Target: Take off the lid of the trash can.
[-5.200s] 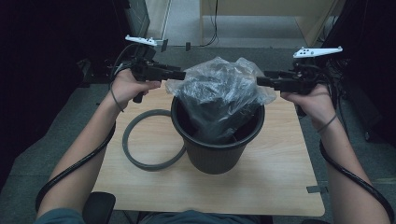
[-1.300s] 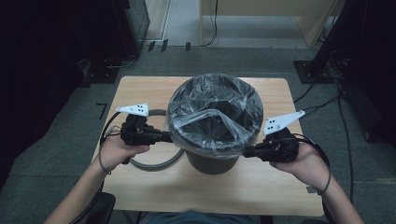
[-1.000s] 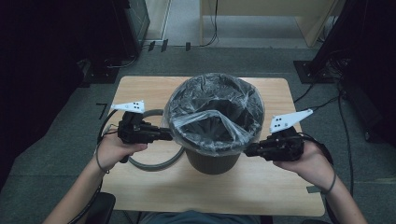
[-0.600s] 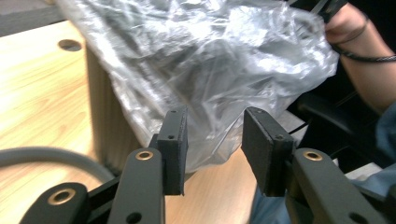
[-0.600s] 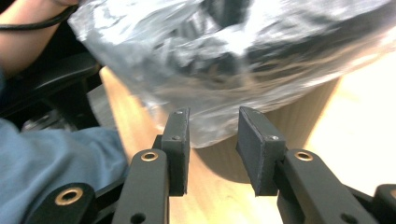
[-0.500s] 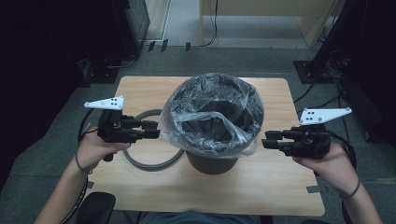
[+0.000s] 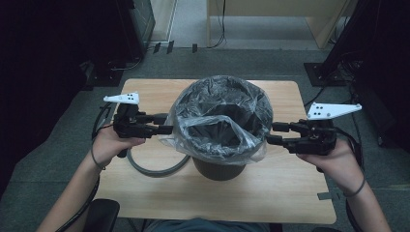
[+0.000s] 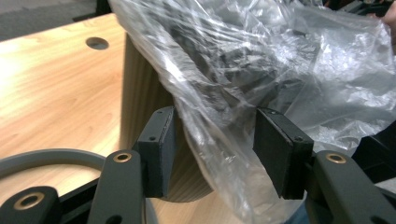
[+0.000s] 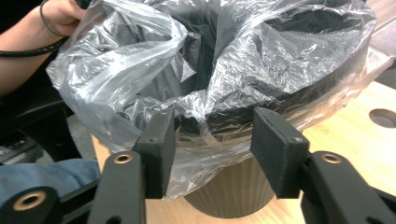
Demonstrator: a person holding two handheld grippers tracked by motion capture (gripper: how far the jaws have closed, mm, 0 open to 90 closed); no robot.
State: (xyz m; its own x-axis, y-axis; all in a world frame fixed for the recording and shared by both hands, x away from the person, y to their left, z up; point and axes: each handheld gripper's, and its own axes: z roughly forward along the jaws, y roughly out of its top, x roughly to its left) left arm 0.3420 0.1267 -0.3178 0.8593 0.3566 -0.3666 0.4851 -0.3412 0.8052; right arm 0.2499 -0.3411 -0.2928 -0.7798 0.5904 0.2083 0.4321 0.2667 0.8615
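Having just been opened, both sets of jaws are parted: the clear bag (image 7: pixel 220 121) draped over the bin (image 7: pixel 217 166) has been released by the left gripper (image 7: pixel 164 123) and right gripper (image 7: pixel 273 134), so the lining step appears finished.

Bag (image 7: pixel 220 121): thin clear plastic film, glossy, heavily crinkled, catches light in white streaks; drapes over the bin's rim. Bin (image 7: pixel 217 170): dark grey, matt, w/ fine vertical ribbing on its wall. Worktop (image 7: pixel 290 188): light wood-grain laminate, smooth, slight sheen. Ring (image 7: pixel 154 169) near the worktop's left edge: grey plastic, smooth, matt. Left gripper (image 7: pixel 164 123) and right gripper (image 7: pixel 271 133): black matt plastic; jaws w/ dull, fine-textured pads, brass-coloured metal inserts; flat grey plates on top.
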